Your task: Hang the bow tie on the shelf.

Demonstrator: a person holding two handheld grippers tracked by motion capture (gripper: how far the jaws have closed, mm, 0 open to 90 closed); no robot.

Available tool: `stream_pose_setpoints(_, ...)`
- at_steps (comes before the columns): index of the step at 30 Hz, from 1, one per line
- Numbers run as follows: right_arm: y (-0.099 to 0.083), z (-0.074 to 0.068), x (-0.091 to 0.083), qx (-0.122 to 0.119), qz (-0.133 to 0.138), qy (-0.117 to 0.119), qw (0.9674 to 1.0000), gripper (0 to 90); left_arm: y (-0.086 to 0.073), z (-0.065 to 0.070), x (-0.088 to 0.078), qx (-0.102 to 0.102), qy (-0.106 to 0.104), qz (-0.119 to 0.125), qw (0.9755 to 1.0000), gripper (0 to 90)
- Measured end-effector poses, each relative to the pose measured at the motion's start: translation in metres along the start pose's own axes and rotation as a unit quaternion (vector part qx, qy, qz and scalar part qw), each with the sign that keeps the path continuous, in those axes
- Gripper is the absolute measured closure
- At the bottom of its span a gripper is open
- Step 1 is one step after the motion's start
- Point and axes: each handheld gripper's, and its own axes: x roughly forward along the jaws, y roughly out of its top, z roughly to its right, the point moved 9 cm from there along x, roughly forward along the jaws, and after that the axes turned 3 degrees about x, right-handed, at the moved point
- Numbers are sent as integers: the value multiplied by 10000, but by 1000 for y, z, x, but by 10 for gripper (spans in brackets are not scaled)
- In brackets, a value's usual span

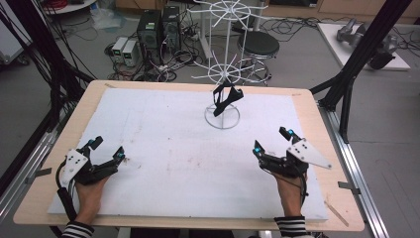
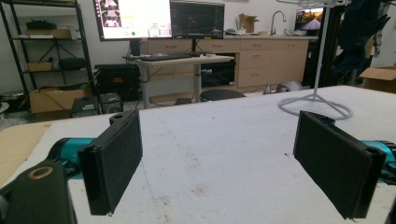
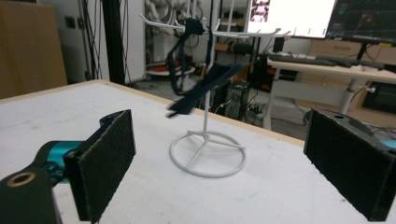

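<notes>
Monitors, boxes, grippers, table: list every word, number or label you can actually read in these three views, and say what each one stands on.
No text can be read.
The lit monitor in the left gripper view: content too blurred to read.
The dark monitor beside it: too small to read.
The screens in the right gripper view: blurred.
The left gripper, right gripper and white rack: no visible markings.
</notes>
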Motion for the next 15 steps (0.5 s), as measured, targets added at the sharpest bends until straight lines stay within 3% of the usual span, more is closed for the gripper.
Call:
stream_pose_setpoints(6,-18,8,-21,90,302,-42,9995,82,0,0,-1,16,-5,16,10000,159)
stream_pose_setpoints(10,-28,14,-26,182,366,-92,9991,82,1,0,-1,-2,-1,43,10000,159)
stream_pose_setpoints(15,-44,26,-29,273,432,-321,9982,82,1,0,-1,12,-9,57,10000,157)
